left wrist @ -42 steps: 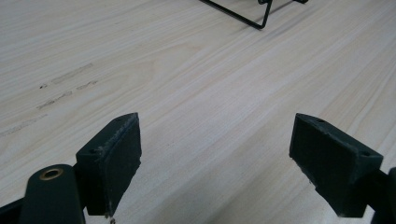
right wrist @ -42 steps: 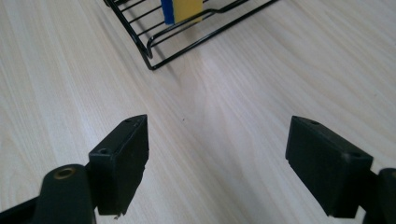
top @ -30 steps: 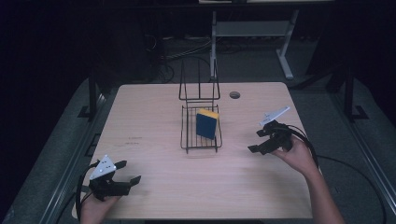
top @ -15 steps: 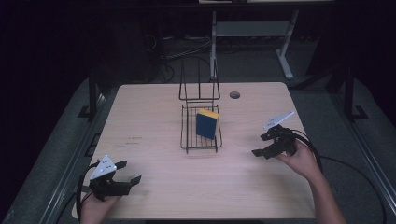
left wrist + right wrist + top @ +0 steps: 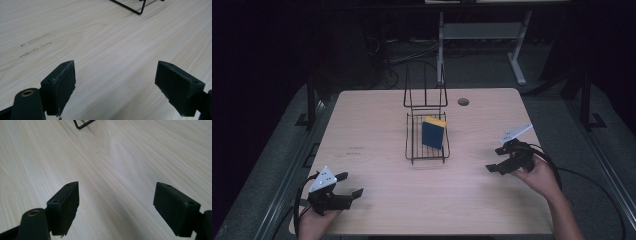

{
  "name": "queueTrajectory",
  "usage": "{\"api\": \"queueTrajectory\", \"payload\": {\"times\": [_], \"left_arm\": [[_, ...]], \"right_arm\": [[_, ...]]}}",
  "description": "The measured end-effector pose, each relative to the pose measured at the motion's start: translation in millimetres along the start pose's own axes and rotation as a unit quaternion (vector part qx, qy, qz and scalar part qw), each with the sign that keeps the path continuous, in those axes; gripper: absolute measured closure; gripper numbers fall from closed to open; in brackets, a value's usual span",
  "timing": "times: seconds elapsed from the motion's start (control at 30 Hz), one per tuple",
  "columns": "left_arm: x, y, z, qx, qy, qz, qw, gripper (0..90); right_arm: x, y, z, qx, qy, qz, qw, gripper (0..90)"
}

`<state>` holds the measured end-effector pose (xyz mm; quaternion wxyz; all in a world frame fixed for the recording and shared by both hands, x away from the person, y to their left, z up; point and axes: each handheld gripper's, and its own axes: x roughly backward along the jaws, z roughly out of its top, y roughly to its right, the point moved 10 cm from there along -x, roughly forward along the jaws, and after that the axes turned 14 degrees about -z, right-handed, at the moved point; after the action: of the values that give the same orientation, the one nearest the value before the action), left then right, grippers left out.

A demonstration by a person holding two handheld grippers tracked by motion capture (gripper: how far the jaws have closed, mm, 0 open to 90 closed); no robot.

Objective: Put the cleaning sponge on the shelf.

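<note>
Wire rack stands mid-bench, slightly toward the far side. Sponge, blue with a yellow top edge, stands upright inside the rack's lower tray. Left hand-held gripper at the near left corner, jaws spread, nothing between them; bare wood shows between its pads in the left gripper view. Right hand-held gripper near the right edge, just right of the rack, jaws likewise spread and empty. Both grippers well apart from the sponge.
</note>
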<state>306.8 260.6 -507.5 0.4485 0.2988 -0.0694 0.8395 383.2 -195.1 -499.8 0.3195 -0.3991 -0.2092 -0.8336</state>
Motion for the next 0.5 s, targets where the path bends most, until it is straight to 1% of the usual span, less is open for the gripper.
{"api": "queueTrajectory", "payload": {"times": [0.1, 0.27, 0.37, 0.5], "left_arm": [[-0.2, -0.1, 0.2, -0.001, 0.000, 0.000, 1.0000, 16.3], [-0.8, -0.3, 0.1, -0.001, -0.001, 0.000, 1.0000, 16.3], [-1.2, -0.1, 0.4, -0.001, 0.000, 0.000, 1.0000, 16.3], [-1.6, 0.2, 0.4, -0.001, 0.000, -0.001, 1.0000, 16.3]], "right_arm": [[0.1, -0.2, -3.0, -0.004, 0.002, 0.000, 1.0000, 20.3], [0.8, -0.6, -11.6, -0.011, -0.003, 0.001, 0.9999, 20.3], [1.3, 0.2, -14.5, -0.011, -0.003, -0.001, 0.9999, 20.3], [4.5, 0.1, -21.2, -0.017, -0.002, -0.001, 0.9999, 20.3]]}}
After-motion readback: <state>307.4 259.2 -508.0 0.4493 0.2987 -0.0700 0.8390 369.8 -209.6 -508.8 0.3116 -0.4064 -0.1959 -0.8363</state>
